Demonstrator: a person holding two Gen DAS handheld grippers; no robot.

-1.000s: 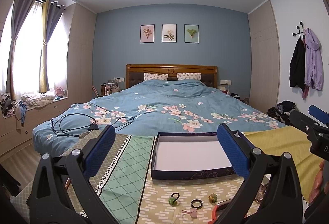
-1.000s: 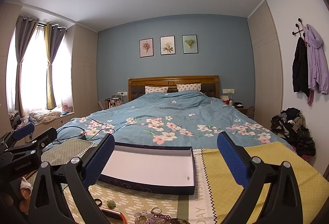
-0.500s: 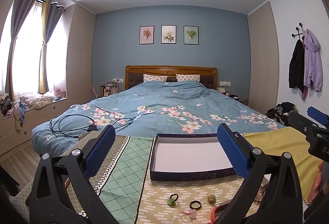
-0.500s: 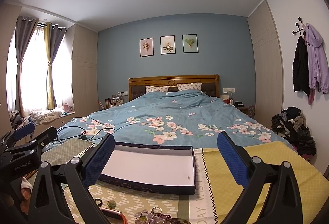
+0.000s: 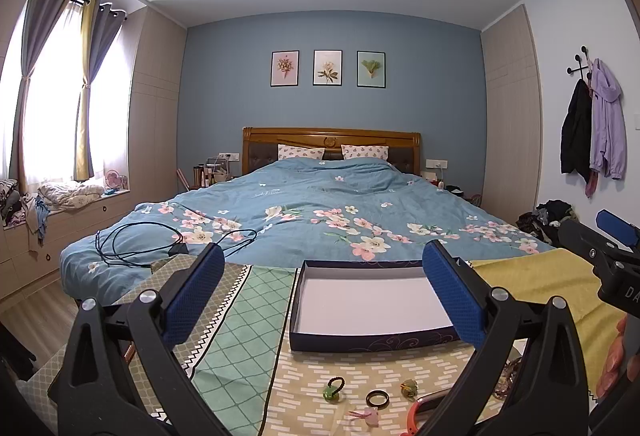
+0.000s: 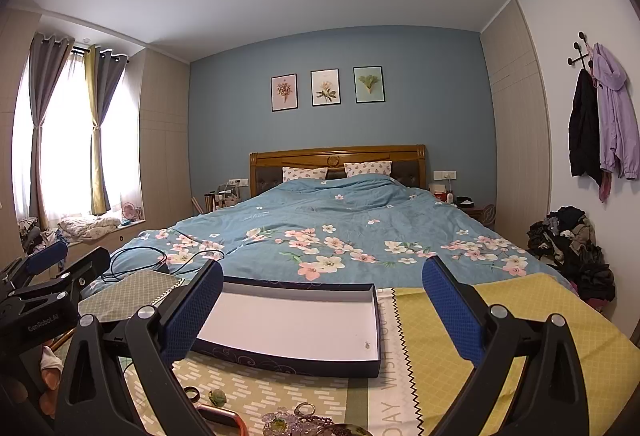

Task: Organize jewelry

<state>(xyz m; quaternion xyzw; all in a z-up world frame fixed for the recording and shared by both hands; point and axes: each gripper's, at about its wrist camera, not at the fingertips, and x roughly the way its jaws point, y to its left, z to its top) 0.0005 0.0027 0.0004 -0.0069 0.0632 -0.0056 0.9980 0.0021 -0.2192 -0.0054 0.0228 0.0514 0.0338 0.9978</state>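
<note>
The left gripper [image 5: 320, 292] is spread wide with nothing between its blue pads, raised above a patchwork tablecloth [image 5: 240, 336]. The right gripper [image 6: 322, 296] gapes equally wide and empty.

In the left wrist view, at 12 o'clock from the left gripper, lies a shallow navy box tray [image 5: 372, 342] with a plain white floor and pale scrollwork on its front wall. Toward 6 o'clock the jewelry is scattered on the cloth: a green bead on a black hair loop [image 5: 334, 390], a dark ring [image 5: 377, 398] just beside it, a small green-and-gold charm [image 5: 409, 388], a pink hair clip [image 5: 366, 415] and an orange bangle [image 5: 420, 410] at the frame's bottom edge.

In the right wrist view, a tangle of purple beaded pieces [image 6: 292, 422] sits at 6 o'clock.

Beyond the table stretches a bed with a blue floral duvet [image 5: 320, 212].
</note>
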